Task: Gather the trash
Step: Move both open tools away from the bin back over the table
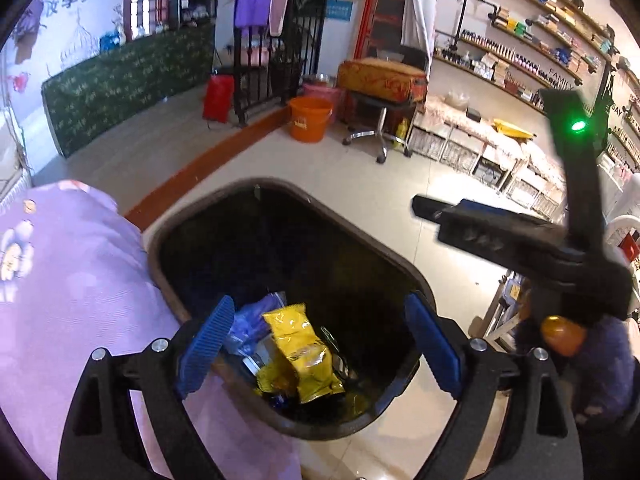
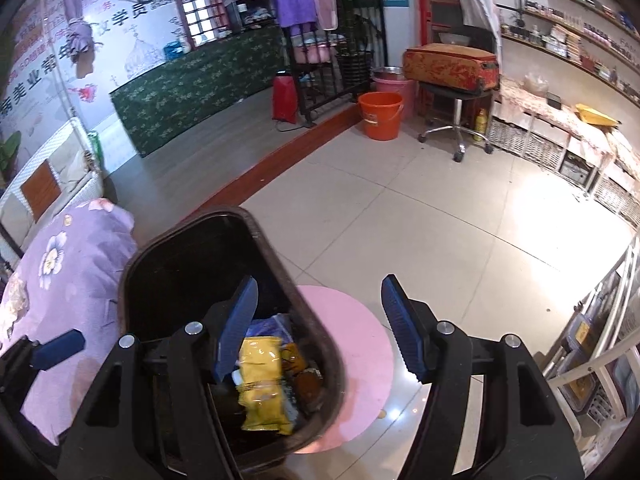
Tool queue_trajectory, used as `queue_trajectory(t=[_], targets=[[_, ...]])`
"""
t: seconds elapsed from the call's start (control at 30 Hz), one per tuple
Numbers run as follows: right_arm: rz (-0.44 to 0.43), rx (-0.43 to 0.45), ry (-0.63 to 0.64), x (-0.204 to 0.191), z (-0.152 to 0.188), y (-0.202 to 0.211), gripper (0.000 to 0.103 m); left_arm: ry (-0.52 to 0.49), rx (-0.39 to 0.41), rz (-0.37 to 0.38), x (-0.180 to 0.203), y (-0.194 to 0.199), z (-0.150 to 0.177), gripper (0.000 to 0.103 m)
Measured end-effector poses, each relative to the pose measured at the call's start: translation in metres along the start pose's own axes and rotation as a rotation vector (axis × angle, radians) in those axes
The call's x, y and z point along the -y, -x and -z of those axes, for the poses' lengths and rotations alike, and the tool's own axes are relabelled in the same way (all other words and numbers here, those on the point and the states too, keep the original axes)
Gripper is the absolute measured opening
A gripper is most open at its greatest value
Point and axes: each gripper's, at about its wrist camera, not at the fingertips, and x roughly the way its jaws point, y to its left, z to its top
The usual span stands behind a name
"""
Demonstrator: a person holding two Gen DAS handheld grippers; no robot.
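Both my left claw (image 1: pixel 318 344) and right claw (image 2: pixel 322 328) hang spread, empty, over the dark plastic bin (image 1: pixel 416 280), so bumping its rim could tip the crinkly yellow wrapper (image 1: pixel 300 354) out.

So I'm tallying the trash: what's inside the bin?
In the bin, a yellow packet lies on top, a blue wrapper beside it. Darker scraps show underneath; anything below the pile is covered.
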Motion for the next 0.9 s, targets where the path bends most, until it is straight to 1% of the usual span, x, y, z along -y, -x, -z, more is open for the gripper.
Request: queue_trajectory(t=[0.07,0.17,0.27,0.33,0.37,0.5,0.6,0.77,0.9], targets=[[-0.019,-0.001,0.013,-0.009,0.0,0.001,0.064,0.006,0.015,-0.007,-0.003,0.01,-0.001,0.087],[-0.074,-0.011,0.039,-0.023,-0.003,0.0,0.064,0.021,0.04,-0.019,-0.008,0.023,-0.004,0.087],[-0.135,-0.017,0.067,-0.04,-0.005,-0.001,0.064,0.054,0.065,-0.035,-0.022,0.039,-0.001,0.088],[-0.193,-0.041,0.099,-0.057,-0.005,-0.003,0.064,0.074,0.085,-0.063,-0.034,0.051,0.001,0.088],[-0.229,-0.056,0.119,-0.068,-0.005,-0.004,0.064,0.079,0.094,-0.084,-0.037,0.057,0.005,0.089],[-0.353,-0.107,0.215,-0.116,-0.003,-0.007,0.064,0.092,0.12,-0.214,-0.067,0.082,0.019,0.09],[-0.436,-0.135,0.298,-0.154,0.003,-0.006,0.064,0.115,0.115,-0.283,-0.09,0.099,0.03,0.09],[-0.536,-0.175,0.459,-0.222,0.013,-0.003,0.065,0.235,0.102,-0.421,-0.153,0.133,0.056,0.09],[-0.624,-0.231,0.565,-0.278,0.023,-0.002,0.065,0.335,0.086,-0.527,-0.209,0.165,0.083,0.09]])
